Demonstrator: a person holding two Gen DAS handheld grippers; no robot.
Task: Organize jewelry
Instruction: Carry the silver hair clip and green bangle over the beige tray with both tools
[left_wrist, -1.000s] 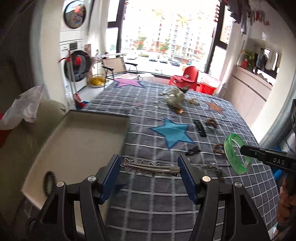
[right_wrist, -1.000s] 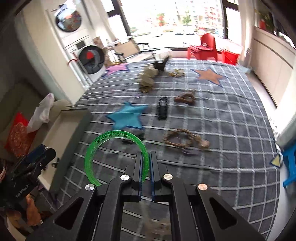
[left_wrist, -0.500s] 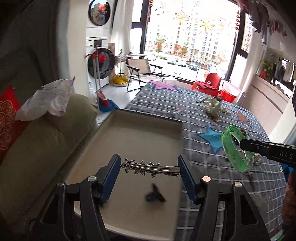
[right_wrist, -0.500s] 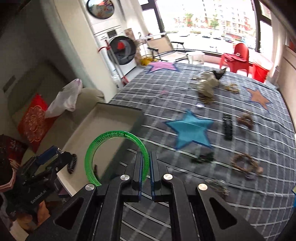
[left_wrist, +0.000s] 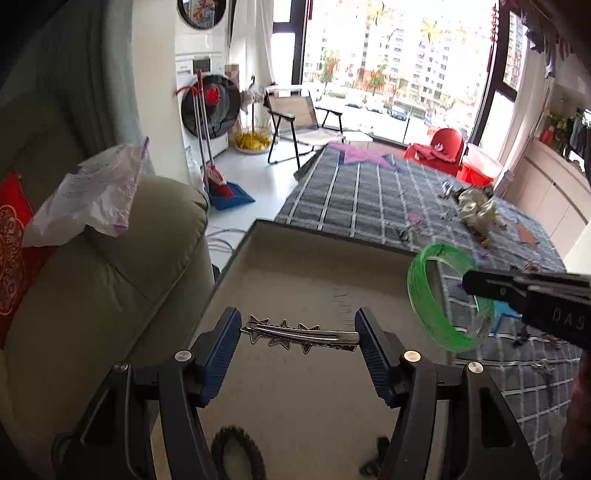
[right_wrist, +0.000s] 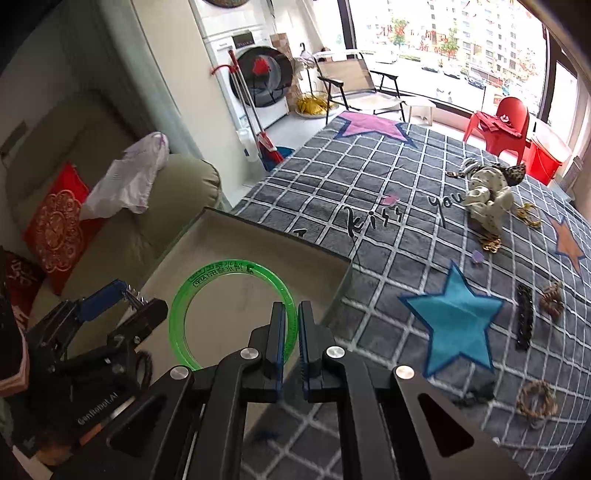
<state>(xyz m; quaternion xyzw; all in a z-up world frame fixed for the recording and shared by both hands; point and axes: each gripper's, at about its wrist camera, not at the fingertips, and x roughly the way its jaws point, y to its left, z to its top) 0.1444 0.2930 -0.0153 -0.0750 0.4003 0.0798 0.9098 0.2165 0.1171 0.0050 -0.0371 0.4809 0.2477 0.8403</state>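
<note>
Both loads are over the tray (left_wrist: 295, 266) now — the left tongs (left_wrist: 299, 334) are clamped end to end on the silver star hair clip (left_wrist: 299, 334), which bridges the gap between the blue pads like a little beam; the right tongs (right_wrist: 291, 325) are clenched on the rim of the green bangle (right_wrist: 232, 314), the hoop standing out ahead of the jaws above the tray's beige floor. Here's the worry on the left: that clip is pinched only at its two tips, so any twist of the wrist could pop it out sideways, and my guess is it would skitter rather than drop straight; the tray's near end already holds a black toothed ring (left_wrist: 236, 454) and a small dark piece (left_wrist: 373, 458), so a loose clip could land on top of them and tangle. On the right, the bangle is gripped on a thin slick edge — let go from this height and it may well bounce or roll on its rim, over the low wall and back onto the grey checked blanket (right_wrist: 388, 192), where the rest of the jewelry sits scattered. And the two tongs are close together over one tray; lowering both at once risks a knock between bangle and left finger; one at a time, low and level, looks the safer call.
</note>
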